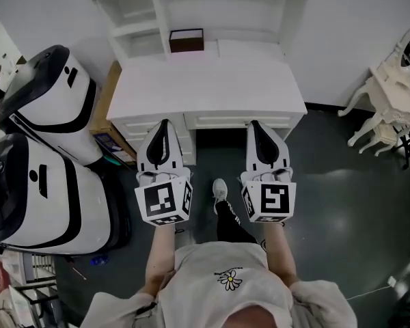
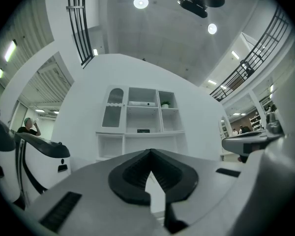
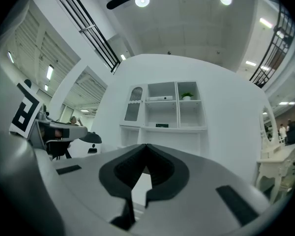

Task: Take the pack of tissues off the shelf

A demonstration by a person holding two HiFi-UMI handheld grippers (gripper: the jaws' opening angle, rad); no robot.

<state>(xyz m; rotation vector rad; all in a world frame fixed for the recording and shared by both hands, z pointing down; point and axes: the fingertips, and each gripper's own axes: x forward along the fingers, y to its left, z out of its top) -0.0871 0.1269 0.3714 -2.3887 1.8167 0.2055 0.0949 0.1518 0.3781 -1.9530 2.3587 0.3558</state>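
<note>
Nothing is taken yet: left gripper [image 1: 165, 123] and right gripper [image 1: 254, 124], jaws closed and empty, hang well short of the shelf [image 1: 227, 7].

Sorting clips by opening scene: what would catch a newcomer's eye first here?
The left hand-held gripper and right hand-held gripper are held side by side, jaws shut and empty, pointing at a white desk. A dark brown box sits on the shelf unit at its back, and bulky white-and-black machines stand at the left.
</note>
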